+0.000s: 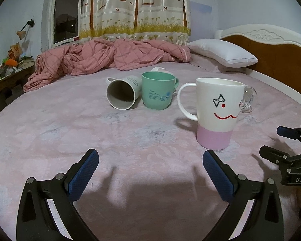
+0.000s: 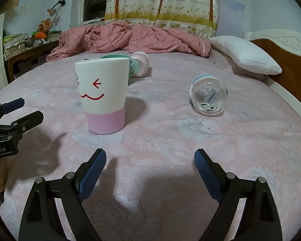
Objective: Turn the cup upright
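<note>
Bed (image 1: pixel 130 140) w/ pink sheet: mugs (image 1: pixel 217 112), quilt (image 1: pixel 110 57), pillow (image 1: pixel 222 53).

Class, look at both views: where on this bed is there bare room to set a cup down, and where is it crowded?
Bare sheet lies between the left tool and the face mug, and between that mug and the tipped glass cup. The front patch by the right tool is free too. It is crowded where the tipped white mug, green cup and pink cup cluster near the blanket.

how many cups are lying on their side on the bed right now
3: a grey-white mug left of the upright green cup, a pink cup behind it, and a clear glass cup off to the right. Others may be hidden.
</note>
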Action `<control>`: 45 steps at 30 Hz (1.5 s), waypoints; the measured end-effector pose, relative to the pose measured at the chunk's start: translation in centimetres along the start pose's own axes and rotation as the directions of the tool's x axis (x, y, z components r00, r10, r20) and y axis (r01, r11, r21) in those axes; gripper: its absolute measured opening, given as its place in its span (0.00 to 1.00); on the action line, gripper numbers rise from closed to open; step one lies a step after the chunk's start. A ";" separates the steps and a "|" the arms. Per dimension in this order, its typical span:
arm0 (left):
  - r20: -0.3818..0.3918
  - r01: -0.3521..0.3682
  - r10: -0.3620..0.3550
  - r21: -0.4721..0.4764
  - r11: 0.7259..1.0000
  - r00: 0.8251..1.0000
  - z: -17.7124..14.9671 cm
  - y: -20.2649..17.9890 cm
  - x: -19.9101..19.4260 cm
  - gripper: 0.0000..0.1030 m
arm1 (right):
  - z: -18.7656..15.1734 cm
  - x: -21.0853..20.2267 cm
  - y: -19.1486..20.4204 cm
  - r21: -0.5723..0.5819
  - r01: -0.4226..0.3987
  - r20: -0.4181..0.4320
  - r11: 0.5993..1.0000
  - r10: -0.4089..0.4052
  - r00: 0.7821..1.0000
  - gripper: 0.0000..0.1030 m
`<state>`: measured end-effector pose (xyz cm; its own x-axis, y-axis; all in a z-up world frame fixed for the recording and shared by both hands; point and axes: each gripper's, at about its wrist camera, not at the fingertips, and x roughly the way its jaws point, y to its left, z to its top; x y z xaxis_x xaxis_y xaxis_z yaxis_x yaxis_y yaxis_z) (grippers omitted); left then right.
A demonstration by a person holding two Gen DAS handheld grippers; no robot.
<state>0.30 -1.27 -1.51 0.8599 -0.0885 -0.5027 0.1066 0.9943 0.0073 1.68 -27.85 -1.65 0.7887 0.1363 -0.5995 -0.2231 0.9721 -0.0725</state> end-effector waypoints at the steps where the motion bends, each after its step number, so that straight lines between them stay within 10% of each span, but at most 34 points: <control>1: 0.000 -0.001 0.001 0.000 1.000 1.000 0.0 0.0 -0.1 1.00 | 0.0 0.0 0.1 0.000 0.000 0.001 1.000 0.000 1.000 0.88; 45: 0.022 -0.016 0.016 0.002 1.000 1.000 -0.4 0.0 -0.2 1.00 | 0.0 0.4 0.2 -0.007 0.004 -0.006 1.000 -0.004 1.000 0.88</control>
<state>-0.07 -1.25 -1.71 0.8721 -0.0736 -0.4838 0.0938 0.9954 0.0175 1.97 -27.57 -1.90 0.7860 0.1317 -0.6040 -0.2242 0.9713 -0.0799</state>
